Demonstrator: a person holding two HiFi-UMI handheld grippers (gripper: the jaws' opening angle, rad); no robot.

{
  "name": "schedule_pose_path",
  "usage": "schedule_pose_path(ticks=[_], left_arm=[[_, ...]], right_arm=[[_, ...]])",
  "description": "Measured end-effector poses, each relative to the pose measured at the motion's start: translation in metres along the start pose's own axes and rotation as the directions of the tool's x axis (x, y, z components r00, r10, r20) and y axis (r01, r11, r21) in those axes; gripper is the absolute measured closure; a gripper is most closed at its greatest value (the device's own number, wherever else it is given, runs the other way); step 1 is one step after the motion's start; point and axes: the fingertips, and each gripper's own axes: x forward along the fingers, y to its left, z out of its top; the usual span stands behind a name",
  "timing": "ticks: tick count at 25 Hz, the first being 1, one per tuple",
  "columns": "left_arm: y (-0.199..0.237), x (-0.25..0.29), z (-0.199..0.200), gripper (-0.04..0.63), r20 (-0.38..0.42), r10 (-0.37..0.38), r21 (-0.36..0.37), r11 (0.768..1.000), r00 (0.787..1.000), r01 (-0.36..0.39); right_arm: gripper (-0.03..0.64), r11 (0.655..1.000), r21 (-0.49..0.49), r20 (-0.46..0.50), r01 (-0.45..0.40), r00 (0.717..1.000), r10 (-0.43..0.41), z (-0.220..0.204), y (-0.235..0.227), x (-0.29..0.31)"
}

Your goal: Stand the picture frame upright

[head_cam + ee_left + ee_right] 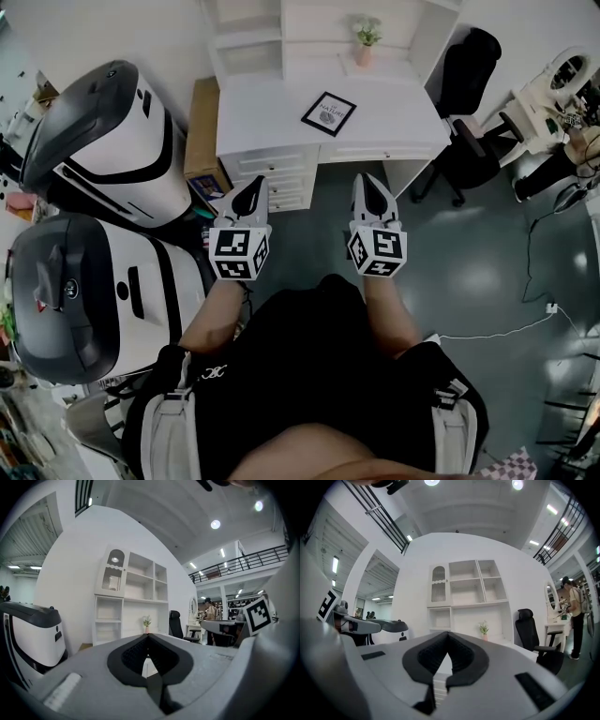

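Left gripper and right gripper, both clenched empty; picture frame flat on white desk, probably light, stiff, fragile: you should pinch its near black edge.

**Operator and hand-held tools, viewed from above**
Black garment with a small white emblem; pale grey padded straps at either side. Tools: left gripper and right gripper, white shells with black tapered jaws, each carrying a cube of black-and-white square markers

Open desk around picture frame; plant behind.
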Motion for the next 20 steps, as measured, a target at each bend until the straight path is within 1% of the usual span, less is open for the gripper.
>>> schedule_pose_path(ticks=[11, 20], left_arm=[[0.015, 0.007, -0.007, 0.580, -0.006, -0.023, 0.004, 1.000, 1.000, 0.023], [0.038, 0.049, -0.006, 0.580, -0.008, -0.018, 0.012, 1.000, 1.000, 0.018]], right_arm=[[0.617, 0.999, 0.000, 0.011, 0.034, 0.999, -0.034, -0.002, 0.004, 0.013], [0.617, 0.999, 0.016, 0.020, 0.043, 0.999, -0.043, -0.008, -0.011, 0.063]])
